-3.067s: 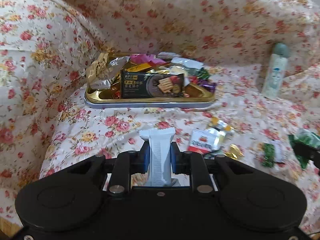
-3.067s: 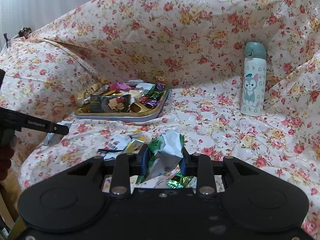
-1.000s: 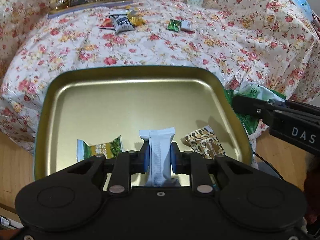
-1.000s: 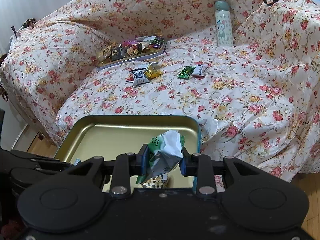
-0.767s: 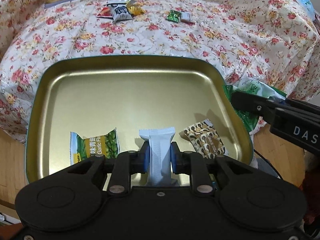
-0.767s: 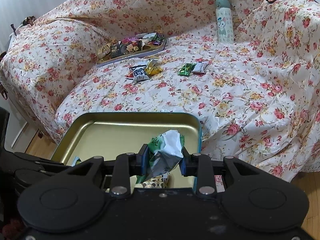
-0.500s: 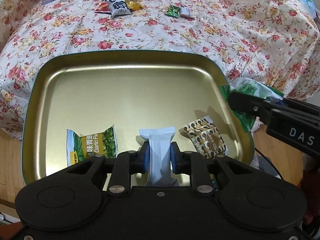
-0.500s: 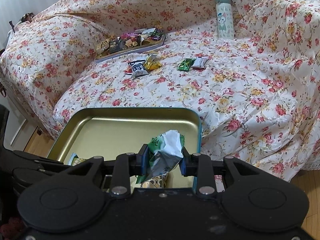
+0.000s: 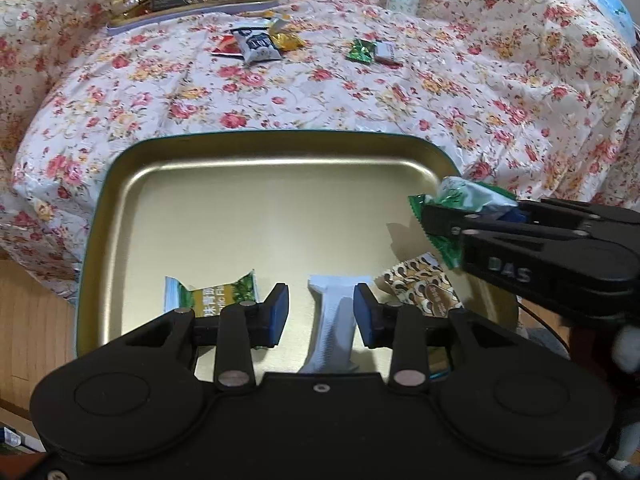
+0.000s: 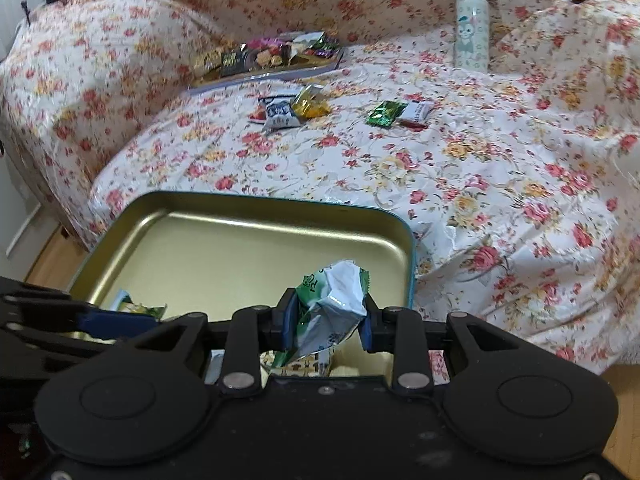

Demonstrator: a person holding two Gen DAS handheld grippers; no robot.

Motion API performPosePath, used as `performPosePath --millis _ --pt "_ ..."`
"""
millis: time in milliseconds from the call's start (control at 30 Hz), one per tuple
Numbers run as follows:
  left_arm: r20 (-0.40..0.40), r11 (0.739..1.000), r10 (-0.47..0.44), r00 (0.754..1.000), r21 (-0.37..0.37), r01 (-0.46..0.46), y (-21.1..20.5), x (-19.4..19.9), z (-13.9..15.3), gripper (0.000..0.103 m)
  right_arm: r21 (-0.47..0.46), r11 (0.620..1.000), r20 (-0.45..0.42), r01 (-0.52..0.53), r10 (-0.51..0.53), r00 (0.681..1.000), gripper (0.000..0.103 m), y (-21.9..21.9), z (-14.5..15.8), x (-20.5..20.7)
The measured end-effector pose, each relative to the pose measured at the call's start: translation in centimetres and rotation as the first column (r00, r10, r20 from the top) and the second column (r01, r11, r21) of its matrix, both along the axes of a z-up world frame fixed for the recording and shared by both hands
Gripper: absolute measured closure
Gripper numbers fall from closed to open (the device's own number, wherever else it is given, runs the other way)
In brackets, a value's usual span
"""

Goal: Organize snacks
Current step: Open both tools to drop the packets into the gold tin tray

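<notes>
Over the gold tray (image 9: 260, 184), the left gripper (image 9: 320, 314) was opening its jaws, releasing the white bar (image 9: 334, 320) between them. The right gripper (image 10: 326, 320) held a green packet (image 10: 332, 300) clamped above the tray; it likely needed lowering and releasing next.

Each gripper is matte black plastic: a broad body with two round raised discs, two silver screw heads, and slim linked bars running out to the fingers. The left gripper (image 9: 320, 310) and the right gripper (image 10: 326, 320) both carry blue pads (image 9: 280, 312) on the inner faces of their fingers. Seen from the side, the right gripper bears pale raised letters reading "DAS".
</notes>
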State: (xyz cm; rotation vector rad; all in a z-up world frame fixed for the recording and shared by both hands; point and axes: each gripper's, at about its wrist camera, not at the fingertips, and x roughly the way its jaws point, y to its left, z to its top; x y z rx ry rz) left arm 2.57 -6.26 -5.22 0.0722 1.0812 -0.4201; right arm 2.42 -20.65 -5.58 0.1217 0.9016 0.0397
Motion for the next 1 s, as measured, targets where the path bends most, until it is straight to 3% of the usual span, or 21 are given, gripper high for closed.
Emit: performPosePath --millis 600,833,1000 --pt "0.006 0.999 0.037 0.999 0.006 -0.037 0.6 0.1 0.0 0.058 0.013 0.996 -0.001 -0.089 0.089 0.996 0.070 1.6 -1.1 2.2" --pt "0.003 0.999 0.037 0.999 0.006 -0.037 0.6 0.1 0.0 0.058 0.015 0.996 0.005 -0.085 0.085 0.996 0.061 1.3 -1.1 2.0" --pt "0.003 0.999 0.038 0.999 0.008 -0.038 0.7 0.1 0.0 0.058 0.016 0.996 0.021 -0.085 0.084 0.996 0.061 1.2 -0.7 1.6"
